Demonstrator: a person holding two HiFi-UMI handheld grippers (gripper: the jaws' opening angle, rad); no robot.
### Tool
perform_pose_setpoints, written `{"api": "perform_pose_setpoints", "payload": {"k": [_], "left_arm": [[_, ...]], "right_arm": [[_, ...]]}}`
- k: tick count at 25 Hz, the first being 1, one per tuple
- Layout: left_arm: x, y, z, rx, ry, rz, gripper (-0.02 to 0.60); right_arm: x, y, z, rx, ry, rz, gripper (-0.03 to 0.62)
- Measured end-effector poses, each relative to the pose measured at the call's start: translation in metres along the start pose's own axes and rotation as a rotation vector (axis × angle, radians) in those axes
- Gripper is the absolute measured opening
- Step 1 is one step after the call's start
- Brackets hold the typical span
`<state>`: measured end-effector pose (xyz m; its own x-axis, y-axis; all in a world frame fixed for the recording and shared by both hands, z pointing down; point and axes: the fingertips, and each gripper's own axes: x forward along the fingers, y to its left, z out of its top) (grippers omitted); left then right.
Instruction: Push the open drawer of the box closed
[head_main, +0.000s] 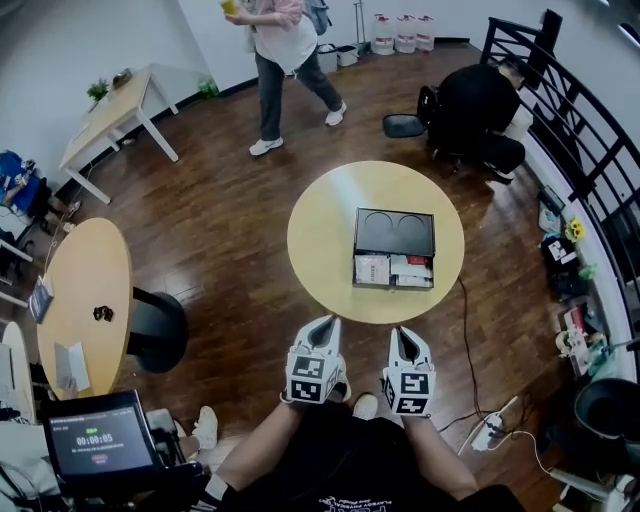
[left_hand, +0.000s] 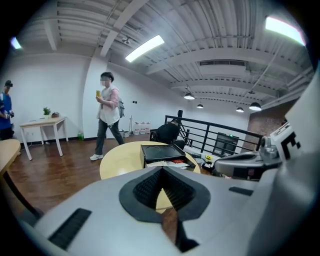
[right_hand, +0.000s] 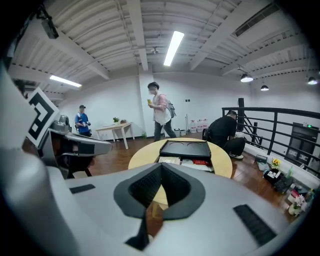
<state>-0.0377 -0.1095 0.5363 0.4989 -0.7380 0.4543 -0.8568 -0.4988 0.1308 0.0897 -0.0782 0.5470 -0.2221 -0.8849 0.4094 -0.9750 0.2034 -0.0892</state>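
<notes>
While its open drawer (head_main: 393, 271) stands pulled out toward 6 o'clock, showing white papers and something red, the flat black box (head_main: 395, 231) lies just at 3 o'clock of centre on the round yellow wooden table (head_main: 320, 240). At 6 o'clock, off the table, the grey left gripper (head_main: 325, 323) and right gripper (head_main: 402, 333) hover, jaws together, empty.

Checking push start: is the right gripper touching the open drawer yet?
Apart. Head view: right gripper sits by the table rim, bare wood between it and the open drawer.
</notes>
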Motion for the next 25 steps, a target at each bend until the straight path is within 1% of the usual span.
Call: {"api": "perform_pose_setpoints", "payload": {"k": [6,10,13,15,18,20,22,25], "left_arm": [[0.03,0.023,-0.002,-0.023,0.031,-0.026,0.0],[0.049,0.037,-0.001,-0.03,0.05,-0.043,0.0],[0.073,0.055,-0.003,-0.031,0.085,-0.047,0.0],[0.084,0.057,-0.002,-0.039,0.1,-0.063,0.0],[0.089,0.046,-0.001,-0.026,0.106,-0.094,0.0],[0.088,0.042,0.0,-0.018,0.11,-0.109,0.0],[0.086,0.041,0.003,-0.014,0.113,-0.113,0.0],[0.087,0.042,0.008,-0.008,0.12,-0.105,0.0]], "right_arm": [[0.04,-0.004,-0.007,0.014,0.063,-0.025,0.005],[0.061,-0.008,-0.011,-0.002,0.113,-0.042,0.005],[0.09,-0.007,-0.009,-0.001,0.148,-0.048,0.005],[0.103,-0.008,-0.009,-0.022,0.17,-0.057,0.005],[0.103,-0.015,-0.009,-0.054,0.194,-0.073,0.005],[0.097,-0.019,-0.006,-0.056,0.193,-0.081,0.005],[0.093,-0.023,-0.005,-0.057,0.192,-0.087,0.005],[0.092,-0.029,-0.009,-0.089,0.209,-0.104,0.005]]}}
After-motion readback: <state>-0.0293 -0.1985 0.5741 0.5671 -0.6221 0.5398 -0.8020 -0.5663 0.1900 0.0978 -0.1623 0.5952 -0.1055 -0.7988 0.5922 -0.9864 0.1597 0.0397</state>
